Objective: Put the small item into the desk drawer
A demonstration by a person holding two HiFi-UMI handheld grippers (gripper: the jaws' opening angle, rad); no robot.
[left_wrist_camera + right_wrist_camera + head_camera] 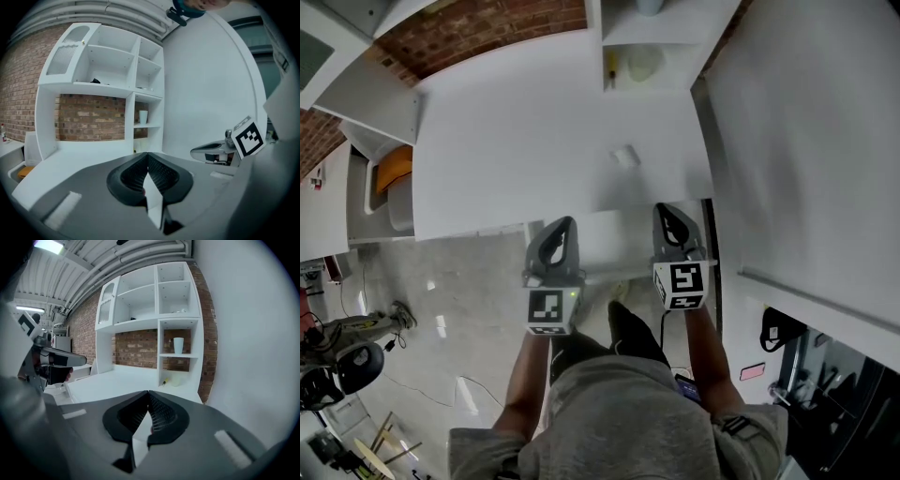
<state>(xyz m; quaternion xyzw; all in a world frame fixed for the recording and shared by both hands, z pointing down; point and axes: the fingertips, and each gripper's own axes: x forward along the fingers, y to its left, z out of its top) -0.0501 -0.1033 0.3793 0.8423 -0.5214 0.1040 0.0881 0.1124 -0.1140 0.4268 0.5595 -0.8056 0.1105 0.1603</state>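
In the head view a small pale item (pixel 625 156) lies alone on the white desk (pixel 516 141), a little right of its middle. Both grippers hang side by side at the desk's front edge, short of the item. My left gripper (pixel 565 223) is shut with nothing in it; its pads meet at the tip in the left gripper view (pixel 147 154). My right gripper (pixel 665 210) is likewise shut and empty (pixel 148 393). Between them, under the desk edge, is a white panel (pixel 614 242) that looks like the drawer front, closed.
A white shelf unit (pixel 652 42) stands at the desk's back right, with a white cup (pixel 178 345) and a yellow item (pixel 610 67) in its cubbies. A white wall panel (pixel 806 141) borders the desk's right side. An orange object (pixel 394 169) sits at the left.
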